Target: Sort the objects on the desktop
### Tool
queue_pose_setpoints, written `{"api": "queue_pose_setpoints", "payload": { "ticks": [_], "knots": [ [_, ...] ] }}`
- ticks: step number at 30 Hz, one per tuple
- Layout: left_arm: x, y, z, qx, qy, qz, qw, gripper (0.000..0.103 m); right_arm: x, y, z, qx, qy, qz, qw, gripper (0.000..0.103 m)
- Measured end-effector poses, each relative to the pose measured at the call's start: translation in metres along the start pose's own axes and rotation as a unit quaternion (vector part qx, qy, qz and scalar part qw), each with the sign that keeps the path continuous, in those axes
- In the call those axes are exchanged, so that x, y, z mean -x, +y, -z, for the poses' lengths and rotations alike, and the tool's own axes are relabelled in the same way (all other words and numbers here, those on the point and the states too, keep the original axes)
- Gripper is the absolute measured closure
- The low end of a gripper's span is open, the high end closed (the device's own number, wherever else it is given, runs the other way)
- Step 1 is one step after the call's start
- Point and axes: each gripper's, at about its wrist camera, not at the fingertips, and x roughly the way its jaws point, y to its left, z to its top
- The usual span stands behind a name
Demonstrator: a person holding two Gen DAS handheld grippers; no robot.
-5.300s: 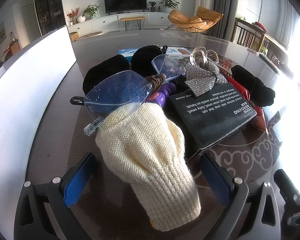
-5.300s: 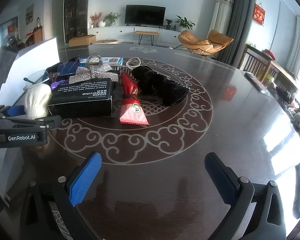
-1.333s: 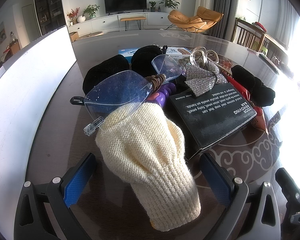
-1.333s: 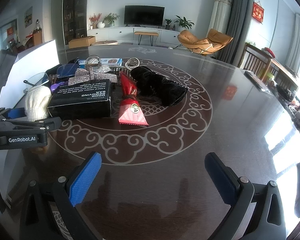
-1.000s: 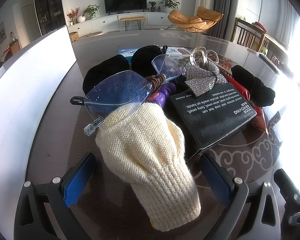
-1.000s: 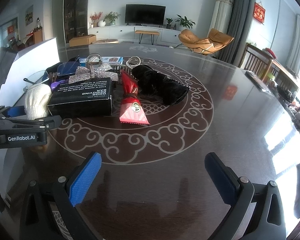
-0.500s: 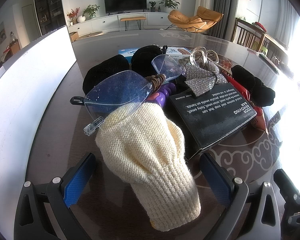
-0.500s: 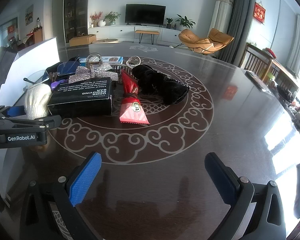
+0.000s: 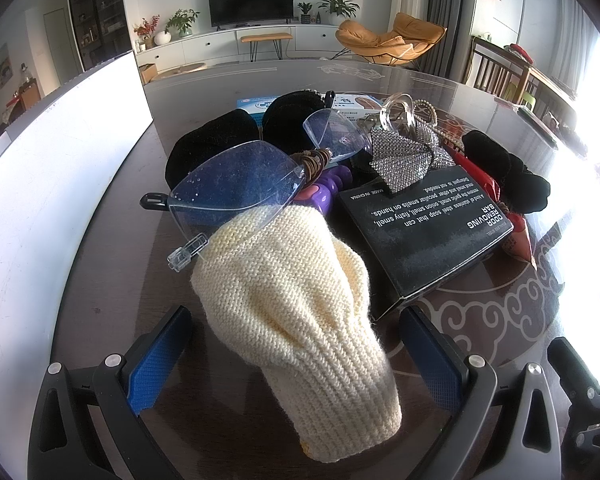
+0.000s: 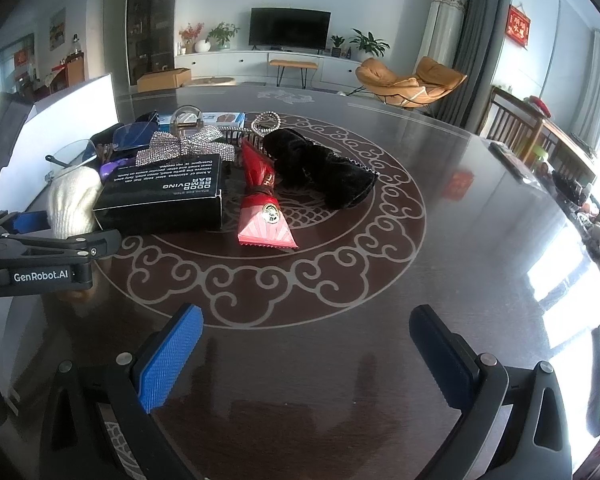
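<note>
While both jaws gape empty, ribbed cream knit glove point(image 9: 292, 312), matte black box point(image 9: 424, 232).

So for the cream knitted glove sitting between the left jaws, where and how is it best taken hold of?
Grip the cream knitted glove across its ribbed cuff, the narrow end nearest the left gripper, coming straight in low along the table. The cuff already lies between the open jaws and is slim enough to pinch. The wider far end sits under the clear glasses, so draw it back gently.
</note>
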Motion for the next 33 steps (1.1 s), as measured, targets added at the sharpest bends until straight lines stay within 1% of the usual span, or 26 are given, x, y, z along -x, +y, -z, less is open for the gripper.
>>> {"api": "queue_pose_setpoints", "payload": {
  "ticks": [19,28,33],
  "knots": [
    [-0.0001,-0.0001,0.0003,0.001,0.000,0.000,1.0000,0.000,0.0003,-0.0003,0.0000,-0.002,-0.001,-0.001,1.000,0.000],
    [-0.0002,0.0000,0.0002,0.001,-0.001,-0.001,1.0000,0.000,-0.0041,0.0029,-0.0011,0.007,0.006,-0.003,1.000,0.000],
    [-0.0003,0.0000,0.0002,0.001,-0.001,-0.001,1.0000,0.000,-0.0074,0.0067,-0.0013,0.017,0.013,0.004,1.000,0.000]
  ]
}}
